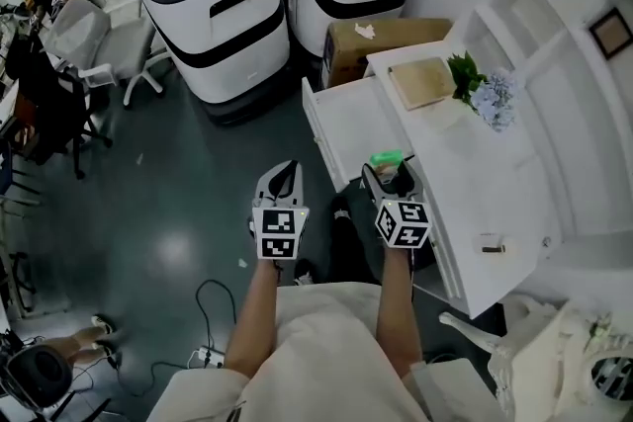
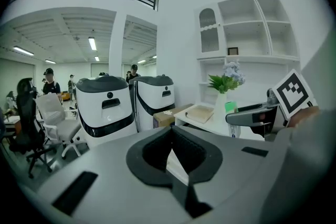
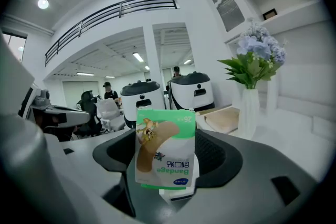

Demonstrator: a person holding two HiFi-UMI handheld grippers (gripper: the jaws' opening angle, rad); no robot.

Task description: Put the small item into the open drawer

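Left: two white-and-black machines (image 1: 213,10) stand on the floor, with a cardboard box (image 1: 381,40) just right of them.

Left gripper (image 1: 287,171) is over the floor, just left of the open drawer (image 1: 341,128). Its jaws are pressed together with nothing between them, confirmed in the left gripper view (image 2: 170,131).

The drawer is pulled out from the white tabletop (image 1: 475,173); the part in view looks bare.

Right gripper (image 1: 388,175) is clamped on the green-and-white bandage box (image 3: 165,147). The box stands upright between the jaws, print upside down to the camera. From the head view the box (image 1: 388,158) sits at the near end of the drawer, by the tabletop edge. Can't tell its height above the drawer.

On the tabletop further right: a tan notebook (image 1: 420,82), with a vase of flowers (image 1: 483,89) just beside it.
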